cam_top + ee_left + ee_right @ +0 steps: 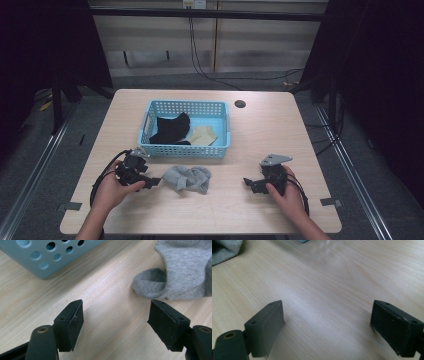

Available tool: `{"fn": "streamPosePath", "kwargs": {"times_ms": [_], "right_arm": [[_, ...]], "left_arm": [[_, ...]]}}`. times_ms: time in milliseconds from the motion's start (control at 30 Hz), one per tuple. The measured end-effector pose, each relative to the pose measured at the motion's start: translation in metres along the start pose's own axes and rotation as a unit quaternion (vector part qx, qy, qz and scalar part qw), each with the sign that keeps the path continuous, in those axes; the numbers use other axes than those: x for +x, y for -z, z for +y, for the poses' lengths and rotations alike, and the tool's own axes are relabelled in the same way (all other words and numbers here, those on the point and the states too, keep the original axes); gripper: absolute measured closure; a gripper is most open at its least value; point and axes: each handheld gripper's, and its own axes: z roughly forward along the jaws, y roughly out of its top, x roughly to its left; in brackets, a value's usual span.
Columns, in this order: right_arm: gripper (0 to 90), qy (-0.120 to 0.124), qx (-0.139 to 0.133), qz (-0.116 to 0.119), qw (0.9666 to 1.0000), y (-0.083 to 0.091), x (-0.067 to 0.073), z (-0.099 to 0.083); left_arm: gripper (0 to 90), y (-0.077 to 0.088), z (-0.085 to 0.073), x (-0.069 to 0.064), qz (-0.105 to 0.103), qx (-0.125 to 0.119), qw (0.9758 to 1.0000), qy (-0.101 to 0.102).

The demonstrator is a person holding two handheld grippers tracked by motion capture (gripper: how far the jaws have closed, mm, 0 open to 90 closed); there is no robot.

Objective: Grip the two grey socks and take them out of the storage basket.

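Both tools sit low on the pale wooden surface [260,135], jaws wide, nothing held: left tool [151,182] just beside the crumpled grey knit sock [188,179], right tool [248,182] well apart from it. Risk: the left jaw pinches only the sock's rolled edge and it slips, or drags the fabric. Farther off, the light-blue perforated plastic basket [185,150] could snag a lifted sock.

We see table [250,125]: pale wood grain, smooth, slight sheen | basket [186,149]: blue perforated plastic | sock [185,270]: grey knit cloth, matt | left gripper [116,322] pads [162,323]: black, matt, rubbery
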Motion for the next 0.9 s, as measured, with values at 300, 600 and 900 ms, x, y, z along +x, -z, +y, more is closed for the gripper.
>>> {"fn": "streamPosePath", "kwargs": {"times_ms": [300,600,900], "right_arm": [[11.0,0.000,0.000,0.000,1.0000,0.000,0.000,0.000],[11.1,0.000,0.000,0.000,1.0000,0.000,0.000,0.000],[11.1,0.000,0.000,0.000,1.0000,0.000,0.000,0.000]], "left_arm": [[25.5,-0.010,-0.010,0.001,0.008,-0.015,0.9999,0.001],[18.4,-0.017,-0.017,-0.001,0.026,-0.052,0.9977,-0.033],[14.5,-0.021,-0.022,-0.002,0.031,-0.083,0.9956,-0.033]]}}
